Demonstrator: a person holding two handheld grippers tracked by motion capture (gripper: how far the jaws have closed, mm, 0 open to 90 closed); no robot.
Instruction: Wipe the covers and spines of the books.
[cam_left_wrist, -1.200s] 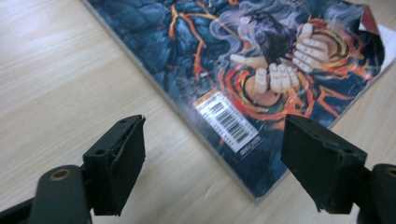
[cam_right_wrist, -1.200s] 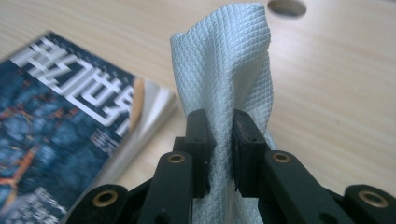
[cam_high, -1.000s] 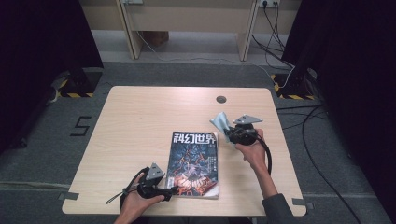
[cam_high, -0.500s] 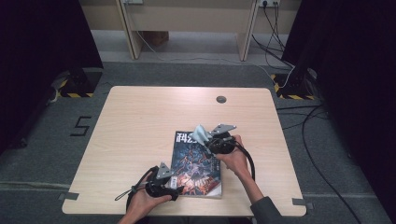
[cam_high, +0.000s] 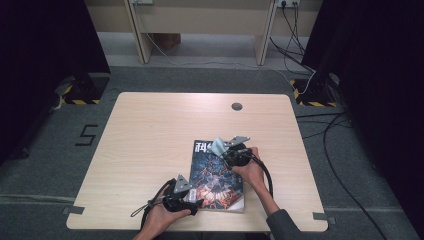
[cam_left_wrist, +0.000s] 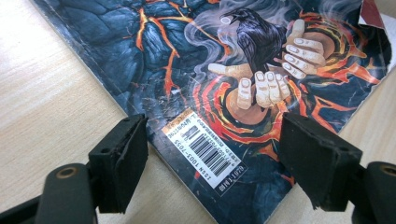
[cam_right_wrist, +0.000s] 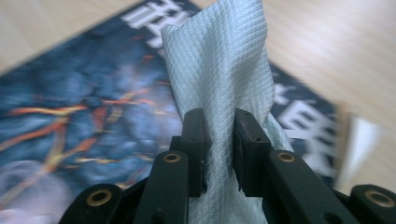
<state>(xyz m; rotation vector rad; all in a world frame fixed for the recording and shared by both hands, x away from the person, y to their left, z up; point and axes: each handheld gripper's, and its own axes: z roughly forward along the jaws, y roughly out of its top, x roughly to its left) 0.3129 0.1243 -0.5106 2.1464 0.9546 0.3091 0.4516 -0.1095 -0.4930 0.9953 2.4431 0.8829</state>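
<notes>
Jaws of R gripper (cam_right_wrist: 218, 140) pinch one pale cloth (cam_right_wrist: 219, 60), just eased a bit, over the top of one magazine (cam_high: 215, 175). L gripper (cam_left_wrist: 224, 158) jaws gape wide, straddling the mag's barcode corner, w/ nothing held. Mag lies near the table (cam_high: 150, 135) front edge; bare wood all around.

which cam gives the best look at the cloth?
Right gripper view: the pale blue waffle-weave cloth stands close up, pinched between the right tool's jaws, weave visible. High view shows it as a small pale patch over the dark illustrated magazine.
</notes>
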